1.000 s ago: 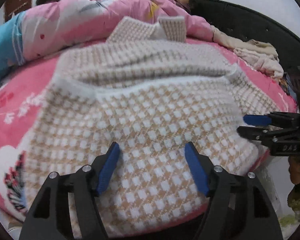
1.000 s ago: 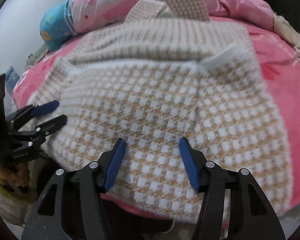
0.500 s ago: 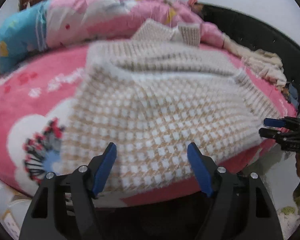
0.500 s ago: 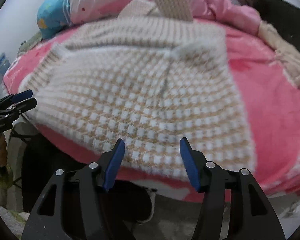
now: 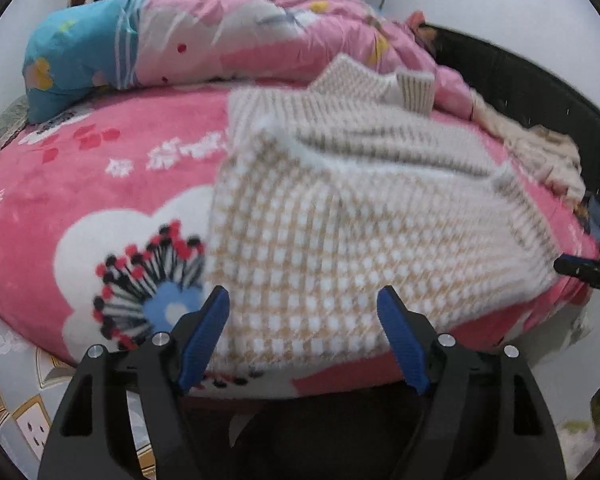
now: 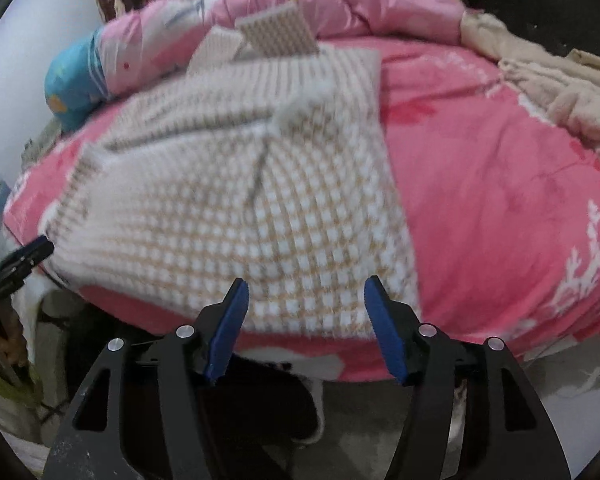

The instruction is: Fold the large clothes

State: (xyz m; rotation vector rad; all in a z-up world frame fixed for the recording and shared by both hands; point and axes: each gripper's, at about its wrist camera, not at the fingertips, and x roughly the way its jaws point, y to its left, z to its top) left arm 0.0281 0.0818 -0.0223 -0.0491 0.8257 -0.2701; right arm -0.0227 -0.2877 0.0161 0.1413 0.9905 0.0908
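Observation:
A beige and white checked knit sweater lies folded on the pink bed, also in the right wrist view. Its near hem reaches the bed's front edge. My left gripper is open and empty, just in front of the hem's left corner. My right gripper is open and empty, in front of the hem's right part. Each gripper's tip shows at the edge of the other's view: the right gripper and the left gripper.
The pink flowered blanket covers the bed. A pink and blue quilt is heaped at the back. Cream clothes lie at the right by a black headboard. Floor lies below the bed's edge.
Both grippers have drawn back from over the sweater to the bed's front edge and swung apart, the left to the left and the right to the right. Both stayed open.

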